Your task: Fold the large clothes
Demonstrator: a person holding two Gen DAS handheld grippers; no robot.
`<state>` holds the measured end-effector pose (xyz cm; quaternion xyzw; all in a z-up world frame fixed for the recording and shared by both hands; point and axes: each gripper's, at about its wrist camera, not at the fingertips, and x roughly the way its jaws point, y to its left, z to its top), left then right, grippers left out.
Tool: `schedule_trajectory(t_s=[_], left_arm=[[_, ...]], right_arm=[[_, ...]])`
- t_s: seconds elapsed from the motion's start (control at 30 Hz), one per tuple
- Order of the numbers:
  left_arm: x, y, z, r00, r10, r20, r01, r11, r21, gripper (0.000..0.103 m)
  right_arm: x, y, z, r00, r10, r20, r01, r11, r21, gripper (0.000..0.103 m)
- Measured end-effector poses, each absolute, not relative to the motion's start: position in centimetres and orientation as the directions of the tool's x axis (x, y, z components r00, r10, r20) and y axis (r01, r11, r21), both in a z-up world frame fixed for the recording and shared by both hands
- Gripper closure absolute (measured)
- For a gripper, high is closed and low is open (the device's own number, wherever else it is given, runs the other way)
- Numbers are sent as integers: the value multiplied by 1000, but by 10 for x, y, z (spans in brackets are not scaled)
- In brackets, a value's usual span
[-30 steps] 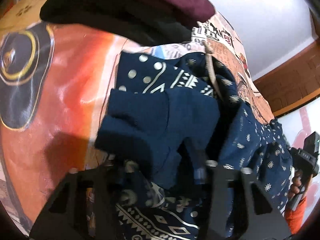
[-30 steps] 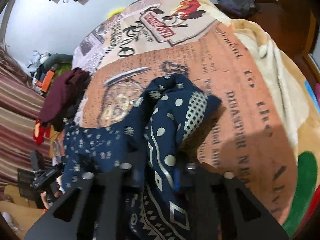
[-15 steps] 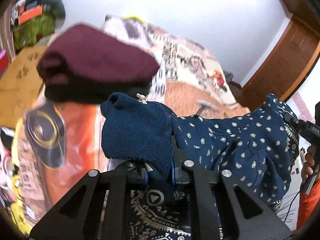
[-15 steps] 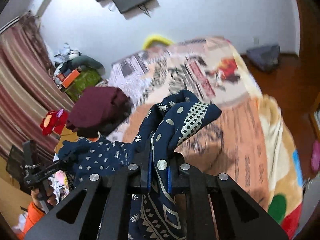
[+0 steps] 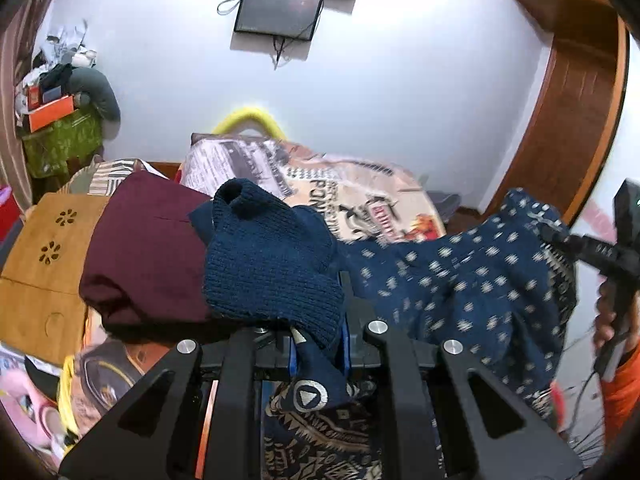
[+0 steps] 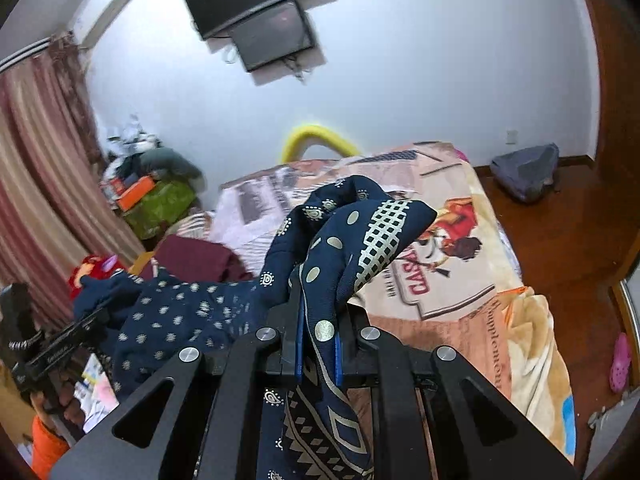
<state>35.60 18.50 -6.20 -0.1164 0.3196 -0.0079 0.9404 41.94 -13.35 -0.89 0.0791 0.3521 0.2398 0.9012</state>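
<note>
Navy patterned garment [image 5: 460, 292] hangs stretched above the bed [image 6: 460, 280], left claw [image 5: 320, 344] pinching its knitted edge, right claw [image 6: 318, 348] pinching the printed hem. Folding well likely needs level, even tension.

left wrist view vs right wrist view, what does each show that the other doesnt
Only the left wrist view shows the knitted navy cuff bunched above the left gripper and the wooden board with flower cutouts.

Only the right wrist view shows the grey bag on the wooden floor, the pink shoe and the garment's checked border above the right gripper.

Both show the navy patterned garment stretched between the two shut grippers, the maroon clothes, the printed blanket, the wall screen and the yellow hoop.
</note>
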Motion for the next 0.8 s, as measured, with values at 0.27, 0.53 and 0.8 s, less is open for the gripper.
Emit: schedule_trajectory(t_s=[0.27, 0.53, 0.8], left_arm=[[435, 197, -173, 620, 39, -784, -151, 986, -70, 87], [442, 205, -208, 565, 30, -824, -153, 986, -68, 73], [416, 208, -190, 573, 3, -820, -155, 982, -104, 72]], right_arm=[[484, -129, -93, 532, 407, -742, -284, 912, 296, 94], [509, -142, -156, 482, 278, -831, -195, 959, 207, 91], [478, -152, -129, 536, 242, -808, -229, 964, 137, 88]])
